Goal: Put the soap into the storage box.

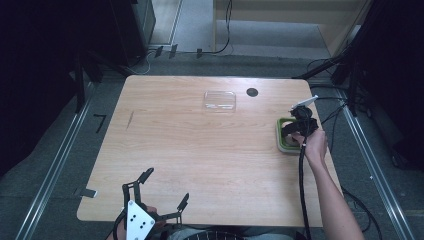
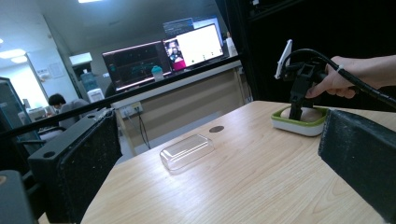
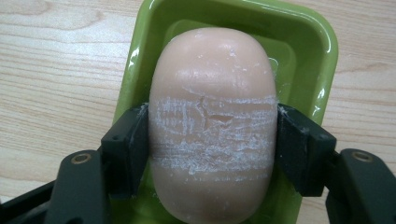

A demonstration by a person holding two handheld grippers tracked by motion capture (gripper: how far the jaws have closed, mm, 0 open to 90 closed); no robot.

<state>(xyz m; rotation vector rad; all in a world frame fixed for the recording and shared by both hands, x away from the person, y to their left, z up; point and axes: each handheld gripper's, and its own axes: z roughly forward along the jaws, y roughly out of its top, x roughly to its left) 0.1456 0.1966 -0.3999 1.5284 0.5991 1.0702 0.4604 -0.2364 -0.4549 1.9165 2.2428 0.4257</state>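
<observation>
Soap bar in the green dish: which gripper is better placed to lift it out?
Right. The right gripper is already shut on the soap bar in the green dish; the left gripper sits open at the table's near edge.

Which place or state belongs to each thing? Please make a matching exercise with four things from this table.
Things:
1. soap
2. clear lid
3. left claw
4. dish

Places or states:
A. open, at the near edge of the table
B. green, under the soap
C. gripped by the right claw
D. alone at the far middle of the table

Pairs: 1-C, 2-D, 3-A, 4-B
</observation>
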